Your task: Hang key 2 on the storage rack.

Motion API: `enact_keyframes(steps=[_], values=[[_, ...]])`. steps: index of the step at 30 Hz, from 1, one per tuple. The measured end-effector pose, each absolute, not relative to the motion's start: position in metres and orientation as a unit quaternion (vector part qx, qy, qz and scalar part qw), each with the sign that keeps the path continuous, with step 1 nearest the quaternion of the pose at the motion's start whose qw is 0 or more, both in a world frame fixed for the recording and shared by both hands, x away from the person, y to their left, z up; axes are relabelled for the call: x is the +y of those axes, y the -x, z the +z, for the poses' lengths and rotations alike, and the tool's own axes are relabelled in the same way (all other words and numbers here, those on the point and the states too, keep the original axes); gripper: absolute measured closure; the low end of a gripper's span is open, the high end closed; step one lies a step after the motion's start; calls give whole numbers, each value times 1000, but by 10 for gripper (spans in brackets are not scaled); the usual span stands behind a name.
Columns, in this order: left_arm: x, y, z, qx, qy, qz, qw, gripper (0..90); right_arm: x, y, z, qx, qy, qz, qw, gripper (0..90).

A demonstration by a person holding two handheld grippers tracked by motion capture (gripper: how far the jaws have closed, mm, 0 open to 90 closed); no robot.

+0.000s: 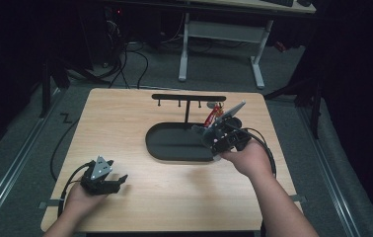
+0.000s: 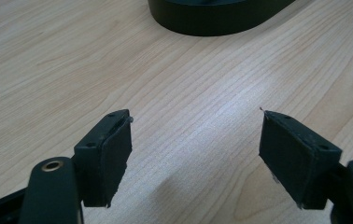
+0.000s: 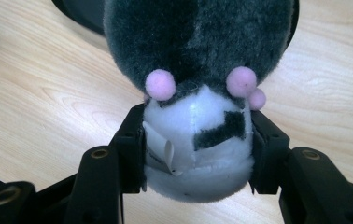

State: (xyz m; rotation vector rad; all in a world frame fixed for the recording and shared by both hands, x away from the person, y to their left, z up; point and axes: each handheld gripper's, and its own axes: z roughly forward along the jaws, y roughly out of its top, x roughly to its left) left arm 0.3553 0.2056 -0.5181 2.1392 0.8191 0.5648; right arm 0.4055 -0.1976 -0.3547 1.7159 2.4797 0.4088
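A dim room with grey carpet (image 1: 224,74), a light wooden table (image 1: 125,123) in front, a white-legged desk (image 1: 224,29) behind, and cables (image 1: 130,64) trailing across the floor

- Black oval tray (image 1: 167,148) is sitting mid-table, blocking the low path across the centre.
- T-shaped hook rack (image 1: 188,98) is standing at the tray's far edge, barring the way behind it.
- Bare wooden table (image 1: 120,123) is lying open left of the tray.
- Left gripper (image 1: 118,181), jaws apart, is resting near the front-left edge with free tabletop ahead.
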Motion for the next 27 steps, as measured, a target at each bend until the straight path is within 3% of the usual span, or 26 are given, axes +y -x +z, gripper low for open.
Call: enact_keyframes(steps=[27], values=[[206, -354, -518, 317, -841, 223, 378, 260, -178, -439, -321, 816, -556, 142, 69, 498]])
